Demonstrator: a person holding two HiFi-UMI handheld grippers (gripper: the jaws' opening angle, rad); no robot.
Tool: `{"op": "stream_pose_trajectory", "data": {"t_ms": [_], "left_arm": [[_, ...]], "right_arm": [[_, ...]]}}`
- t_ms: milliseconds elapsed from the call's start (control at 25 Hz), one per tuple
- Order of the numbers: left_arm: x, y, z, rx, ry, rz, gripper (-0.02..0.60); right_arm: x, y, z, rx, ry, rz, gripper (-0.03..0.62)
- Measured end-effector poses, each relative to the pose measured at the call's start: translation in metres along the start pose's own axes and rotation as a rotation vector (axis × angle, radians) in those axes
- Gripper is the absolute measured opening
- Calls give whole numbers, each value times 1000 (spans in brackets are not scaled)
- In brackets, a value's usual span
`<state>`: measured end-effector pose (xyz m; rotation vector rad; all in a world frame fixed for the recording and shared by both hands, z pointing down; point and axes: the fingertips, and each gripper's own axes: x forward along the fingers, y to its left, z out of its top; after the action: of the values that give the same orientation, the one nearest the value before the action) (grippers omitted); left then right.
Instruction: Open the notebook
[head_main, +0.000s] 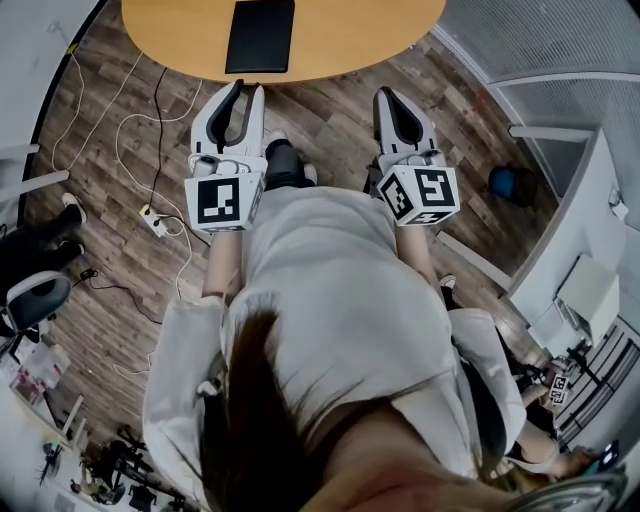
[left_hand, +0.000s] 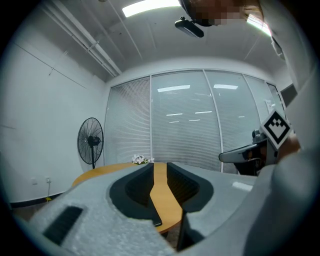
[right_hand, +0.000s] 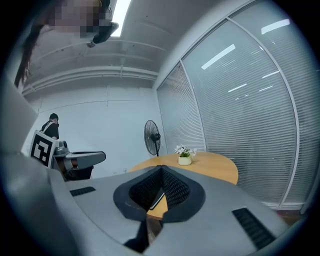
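A shut black notebook (head_main: 260, 35) lies flat on the round wooden table (head_main: 350, 30), near its front edge. Both grippers are held level over the floor, just short of that edge and apart from the notebook. My left gripper (head_main: 248, 92) points at the notebook's near left corner; its jaws stand apart with nothing between them. In the left gripper view (left_hand: 159, 168) the table top (left_hand: 160, 192) shows through the gap. My right gripper (head_main: 388, 97) is to the right of the notebook, its tips touching (right_hand: 161, 168). Below them a sliver of the notebook (right_hand: 157, 200) shows.
A small flower pot (right_hand: 185, 158) stands on the far side of the table. A pedestal fan (left_hand: 91, 142) stands by the blind-covered glass wall. On the wooden floor lie a power strip (head_main: 155, 222) with cables, and an office chair (head_main: 35, 295) sits at the left.
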<state>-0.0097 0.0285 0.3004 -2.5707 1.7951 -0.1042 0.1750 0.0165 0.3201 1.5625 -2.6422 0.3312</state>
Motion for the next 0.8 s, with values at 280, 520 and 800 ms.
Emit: {"op": "stream_pose_trajectory", "data": {"t_ms": [280,520,800], "left_arm": [[21,25,-5,-15,8,-18,92],[59,59,-4,-18,25,-49,89],[103,90,-2,0,25,-88,87]], "right_arm": [[30,2,1,4,16,-14,2],[79,4,15,0,24,-23,2],[130,1,24,1,37,-35,2]]}}
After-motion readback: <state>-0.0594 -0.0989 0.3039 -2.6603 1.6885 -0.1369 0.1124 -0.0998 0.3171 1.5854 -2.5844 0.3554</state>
